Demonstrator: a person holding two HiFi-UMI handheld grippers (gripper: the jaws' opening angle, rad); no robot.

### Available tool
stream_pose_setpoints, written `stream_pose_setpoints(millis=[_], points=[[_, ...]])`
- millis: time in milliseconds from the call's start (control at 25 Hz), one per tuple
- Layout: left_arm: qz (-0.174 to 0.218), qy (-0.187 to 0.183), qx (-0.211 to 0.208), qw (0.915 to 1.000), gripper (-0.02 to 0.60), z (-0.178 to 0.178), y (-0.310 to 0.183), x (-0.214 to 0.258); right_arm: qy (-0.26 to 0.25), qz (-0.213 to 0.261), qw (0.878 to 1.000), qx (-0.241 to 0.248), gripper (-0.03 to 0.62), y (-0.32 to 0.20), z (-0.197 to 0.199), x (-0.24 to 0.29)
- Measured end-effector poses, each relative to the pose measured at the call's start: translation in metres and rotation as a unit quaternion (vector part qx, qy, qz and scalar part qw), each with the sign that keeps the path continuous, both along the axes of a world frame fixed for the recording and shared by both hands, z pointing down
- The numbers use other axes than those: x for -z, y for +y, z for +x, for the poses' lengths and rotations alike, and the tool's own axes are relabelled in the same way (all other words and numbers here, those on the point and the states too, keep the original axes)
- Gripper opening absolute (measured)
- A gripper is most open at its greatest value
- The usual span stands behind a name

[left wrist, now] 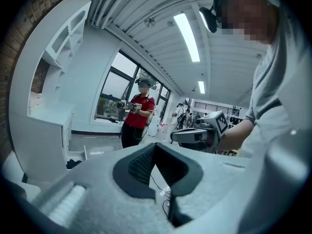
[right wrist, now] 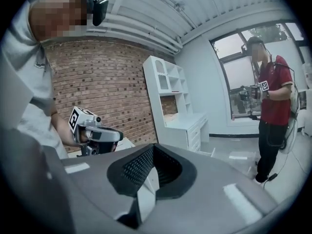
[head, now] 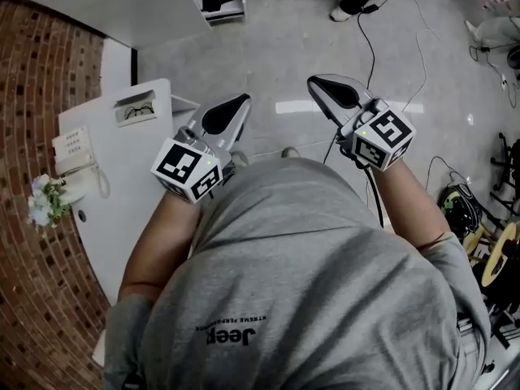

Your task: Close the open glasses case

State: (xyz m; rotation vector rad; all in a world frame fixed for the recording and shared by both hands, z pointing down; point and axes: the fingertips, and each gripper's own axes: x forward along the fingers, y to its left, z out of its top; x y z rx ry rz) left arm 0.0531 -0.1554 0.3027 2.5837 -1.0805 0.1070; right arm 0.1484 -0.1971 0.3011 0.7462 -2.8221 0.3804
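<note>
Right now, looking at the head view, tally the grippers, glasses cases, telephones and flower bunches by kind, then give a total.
Grippers: 2 (left gripper, right gripper)
Glasses case: 1
Telephone: 1
Flower bunch: 1
Total: 5

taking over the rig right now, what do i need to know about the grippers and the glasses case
Left hand-held gripper: shut, empty, held out over the floor.
Right hand-held gripper: shut, empty, also over the floor.
Glasses case: open, on the white table off to the left; neither gripper touches it.
Done: nothing yet.
Left: bring a gripper to the case and close its lid.
</note>
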Motion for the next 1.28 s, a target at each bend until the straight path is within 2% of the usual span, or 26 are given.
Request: stream_pose_setpoints(millis=[160,480,720,920,960,1040,1080,1160,1280], points=[[-0.008,0.014,0.015,0.9998,-0.003,-0.031,0.005,-0.006,0.013,-0.005,1.0,0.01,0.009,0.003,-0.029,-0.003],[-0.015,0.015,0.059,0.998,-0.003,-0.074,0.014,-0.011,0.018,-0.009,0.998,0.051,0.009,0.003,-0.074,-0.005],[-0.011,0.007,0.08,0.9967,-0.003,-0.092,0.016,-0.011,0.018,-0.006,0.997,0.08,0.009,0.0,-0.097,-0.003],[-0.005,0.01,0.08,0.9968,-0.003,-0.095,0.018,-0.009,0.012,-0.002,0.995,0.096,0.011,0.005,-0.106,0.001],[-0.007,0.009,0.075,0.9971,-0.003,-0.094,0.017,-0.009,0.011,-0.001,0.994,0.104,0.035,0.008,-0.108,0.001],[-0.016,0.005,0.058,0.9982,0.106,-0.09,0.017,-0.012,0.007,-0.004,0.992,0.126,0.186,0.014,-0.111,0.002],[-0.019,0.002,0.049,0.9986,0.155,-0.087,0.017,-0.014,0.007,-0.005,0.991,0.135,0.23,0.016,-0.112,0.001],[-0.017,-0.013,0.03,0.9993,0.2,-0.084,0.018,-0.016,0.018,-0.004,0.989,0.145,0.275,0.018,-0.111,-0.002],[-0.005,-0.059,0.006,0.9982,0.233,-0.085,0.019,-0.02,0.03,0.001,0.987,0.157,0.295,0.018,-0.113,-0.007]])
